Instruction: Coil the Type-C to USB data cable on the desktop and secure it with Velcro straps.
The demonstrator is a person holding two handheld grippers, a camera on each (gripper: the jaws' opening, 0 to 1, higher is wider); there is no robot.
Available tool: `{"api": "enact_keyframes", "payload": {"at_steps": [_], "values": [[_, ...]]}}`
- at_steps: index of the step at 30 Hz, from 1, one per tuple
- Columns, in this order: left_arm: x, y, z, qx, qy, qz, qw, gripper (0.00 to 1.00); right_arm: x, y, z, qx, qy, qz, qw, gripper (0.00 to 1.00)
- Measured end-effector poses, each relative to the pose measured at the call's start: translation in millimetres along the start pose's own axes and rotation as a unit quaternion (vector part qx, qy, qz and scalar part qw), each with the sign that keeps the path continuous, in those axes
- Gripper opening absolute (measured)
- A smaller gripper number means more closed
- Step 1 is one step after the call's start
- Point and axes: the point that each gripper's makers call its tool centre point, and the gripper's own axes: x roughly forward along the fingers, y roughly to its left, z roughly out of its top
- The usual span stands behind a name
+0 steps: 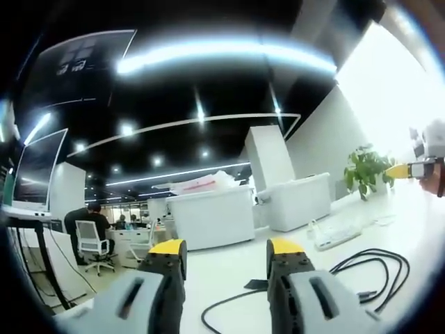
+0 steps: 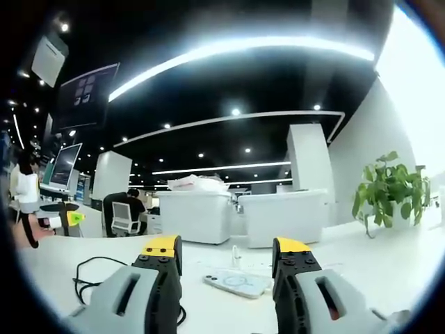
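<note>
- The left tool (image 1: 226, 254) hovers over the white surface (image 1: 229, 268), its yellow-tipped jaws spread apart with nothing between them.
- The black cable (image 1: 372, 268) lies loose on the surface just beyond the left tool's right jaw, in slack loops, with one strand trailing back between the jaws.
- A small dark piece (image 1: 255, 284) sits on the surface beside that strand, close to the right jaw; it may be the strap, but I cannot tell.
- A white power strip (image 1: 335, 236) lies beyond the cable, and a potted plant (image 1: 365, 170) stands farther back near the bright wall.
- In the left gripper view, the other tool's yellow tip shows near the plant.
- The right tool (image 2: 227, 257) is also released, jaws wide and empty.
- A phone (image 2: 236, 282) lies flat on the surface (image 2: 389, 268) between the right tool's jaws.
- In the right gripper view, the cable (image 2: 94, 275) lies near the left jaw of the right tool, apart from it.
- A plant (image 2: 389, 191) stands well beyond the phone.
</note>
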Motion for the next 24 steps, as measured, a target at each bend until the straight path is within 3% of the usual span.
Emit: {"api": "enact_keyframes", "payload": {"at_steps": [13, 16, 20, 24], "values": [[0.7, 3.1, -1.0, -0.007, 0.003, 0.002, 1.0000, 0.47, 1.7, -5.9, -4.1, -0.006, 0.005, -0.010, 0.9999, 0.52], [0.5, 5.4, -2.6, -0.005, 0.007, 0.006, 0.9999, 0.47, 3.4, -4.5, -7.4, -0.005, 0.011, -0.004, 0.9999, 0.52], [1.3, 11.3, -1.7, 0.002, 0.007, 0.014, 0.9999, 0.48, 8.7, 2.3, -8.9, -0.056, 0.008, 0.010, 0.9983, 0.52], [2.1, 18.9, -2.5, -0.008, 0.009, 0.020, 0.9997, 0.48, 9.7, 7.2, -10.3, -0.046, 0.013, 0.022, 0.9986, 0.52]]}}
